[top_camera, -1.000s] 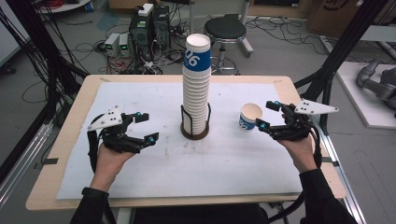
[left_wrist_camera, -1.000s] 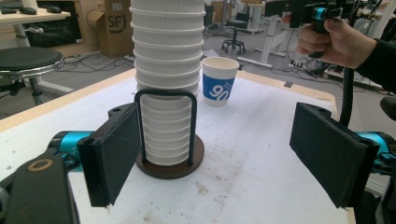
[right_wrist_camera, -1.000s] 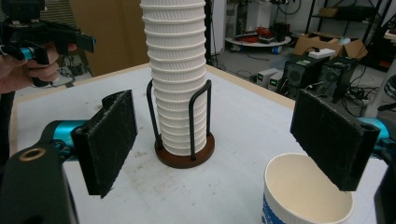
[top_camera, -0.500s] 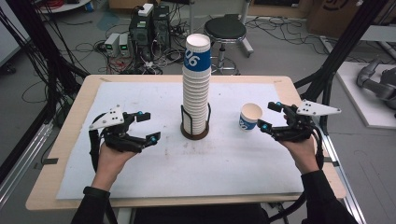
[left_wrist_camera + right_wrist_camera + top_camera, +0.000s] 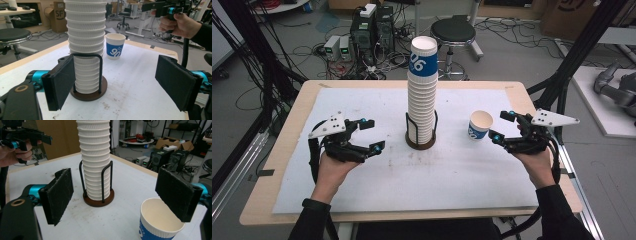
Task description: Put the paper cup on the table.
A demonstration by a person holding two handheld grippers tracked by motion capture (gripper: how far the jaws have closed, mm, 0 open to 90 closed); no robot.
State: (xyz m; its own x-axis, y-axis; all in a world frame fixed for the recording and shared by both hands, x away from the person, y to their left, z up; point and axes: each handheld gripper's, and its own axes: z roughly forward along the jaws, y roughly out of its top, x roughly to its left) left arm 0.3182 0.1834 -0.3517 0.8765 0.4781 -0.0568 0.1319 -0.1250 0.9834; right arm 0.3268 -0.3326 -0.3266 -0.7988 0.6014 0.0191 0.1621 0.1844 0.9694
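A tall stack of white paper cups [image 5: 422, 95] stands in a black wire holder on a round brown base at mid-table; its top cup has a blue band. A single white cup with a blue band [image 5: 480, 125] stands upright to the right of it. My right gripper [image 5: 500, 125] is open just right of that cup, with nothing held; in the right gripper view the cup [image 5: 160, 227] sits low in front of the right-hand jaw. My left gripper [image 5: 373, 134] is open and empty, left of the stack [image 5: 86, 50].
A white sheet [image 5: 462, 180] covers the wooden table [image 5: 277, 165]. Beyond the far edge are a black stool [image 5: 453, 31], computer boxes [image 5: 371, 25] and loose cables. Black frame posts rise at both sides.
Both hands shifted only slightly: the left gripper crept a little toward the stack and the right one eased a little back from the single cup. The cups stayed put.
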